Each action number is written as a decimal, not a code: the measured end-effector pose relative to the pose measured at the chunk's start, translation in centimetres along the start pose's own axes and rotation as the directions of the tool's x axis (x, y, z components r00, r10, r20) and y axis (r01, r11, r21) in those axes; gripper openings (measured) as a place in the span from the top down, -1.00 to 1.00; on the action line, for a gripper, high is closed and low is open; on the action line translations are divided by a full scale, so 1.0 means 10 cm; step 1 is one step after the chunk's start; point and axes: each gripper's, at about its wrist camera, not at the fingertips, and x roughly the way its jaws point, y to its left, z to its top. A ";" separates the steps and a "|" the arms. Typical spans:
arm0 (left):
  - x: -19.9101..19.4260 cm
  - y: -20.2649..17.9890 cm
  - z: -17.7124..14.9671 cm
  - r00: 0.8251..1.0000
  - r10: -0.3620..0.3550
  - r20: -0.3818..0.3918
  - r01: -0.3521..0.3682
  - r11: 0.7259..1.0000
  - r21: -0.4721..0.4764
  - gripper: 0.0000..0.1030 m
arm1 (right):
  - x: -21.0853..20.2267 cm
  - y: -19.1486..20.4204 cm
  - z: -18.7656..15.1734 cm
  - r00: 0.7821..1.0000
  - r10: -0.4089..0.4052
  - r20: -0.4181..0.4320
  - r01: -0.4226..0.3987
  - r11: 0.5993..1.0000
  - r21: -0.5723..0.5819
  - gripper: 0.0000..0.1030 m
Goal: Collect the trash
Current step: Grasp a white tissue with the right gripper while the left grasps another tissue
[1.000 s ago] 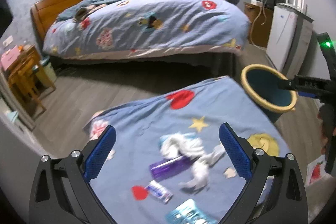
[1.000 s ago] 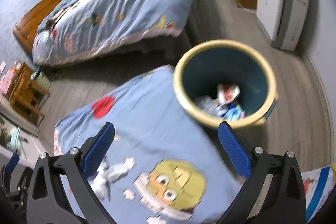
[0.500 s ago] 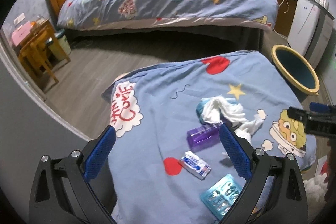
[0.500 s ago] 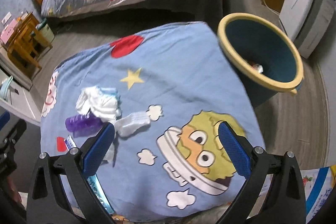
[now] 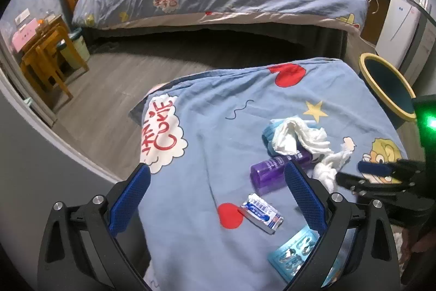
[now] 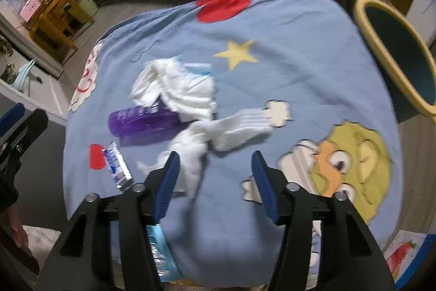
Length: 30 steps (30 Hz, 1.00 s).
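- The landmark was the purple bottle (image 6: 144, 122), lying on its side on the blue cartoon sheet (image 6: 286, 45) among the rest of the trash.
- A twisted white tissue (image 6: 218, 132) lay just right of the bottle in the right wrist view, touching its end; one strand ran away from the bottle toward the yellow cartoon face, another trailed down toward the right gripper (image 6: 215, 179).
- That lower strand sat ahead of the right gripper's left finger, slightly off the gap's centre, so a small shift toward the bottle looked needed to straddle it.
- The right gripper's jaws were closing, about half apart, with only bare sheet and the tissue's edge ahead of them; the pads pressed on nothing.
- The right gripper was judged the nearer one to the tissue.
- A crumpled white wad (image 6: 174, 83) lay over the bottle's far side.
- A small blue-and-white wrapper (image 5: 261, 213) lay on the near side of the bottle, and a blister pack (image 5: 294, 252) nearer still, by the sheet's edge.
- The left gripper (image 5: 218, 198) hovered over the wrapper side of the bottle, fingers spread wide and empty, its right finger overlapping the bottle's end in its own view.
- The yellow-rimmed bin (image 6: 395, 53) stood on the floor beyond the sheet's edge, well apart from the bottle.
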 end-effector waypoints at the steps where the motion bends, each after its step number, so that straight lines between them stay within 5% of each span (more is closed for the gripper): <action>1: 0.01 0.01 0.00 1.000 -0.001 -0.002 0.001 1.000 -0.003 -0.89 | 0.03 0.03 0.00 1.000 0.007 -0.008 -0.008 1.000 -0.005 0.06; 6: 0.08 0.04 0.02 1.000 -0.007 -0.011 0.006 1.000 -0.018 -0.89 | 0.16 0.10 0.01 0.997 0.058 -0.055 -0.059 0.998 -0.019 0.65; 9: 0.11 0.03 0.04 1.000 -0.015 -0.013 0.015 1.000 -0.020 -0.89 | 0.08 0.11 0.03 0.998 0.053 -0.044 -0.054 0.998 -0.023 0.76; 17: 0.24 -0.17 0.19 0.998 -0.055 -0.009 0.055 0.998 0.011 -0.89 | -0.49 -0.19 0.33 0.999 0.047 -0.002 -0.047 0.999 0.004 0.78; 23: 0.42 -0.43 0.24 0.996 -0.090 -0.028 0.092 0.993 0.080 -0.83 | -0.96 -0.42 0.67 0.991 -0.068 0.111 0.082 0.989 -0.122 0.78; 26: 0.56 -0.55 0.23 0.993 -0.098 -0.059 0.105 0.986 0.126 -0.58 | -0.98 -0.57 0.70 0.985 -0.085 0.151 0.104 0.987 -0.124 0.78; 30: 0.76 -0.68 0.19 0.989 -0.096 -0.114 0.115 0.979 0.168 -0.30 | -0.90 -0.75 0.80 0.990 -0.014 0.141 0.021 0.999 -0.046 0.78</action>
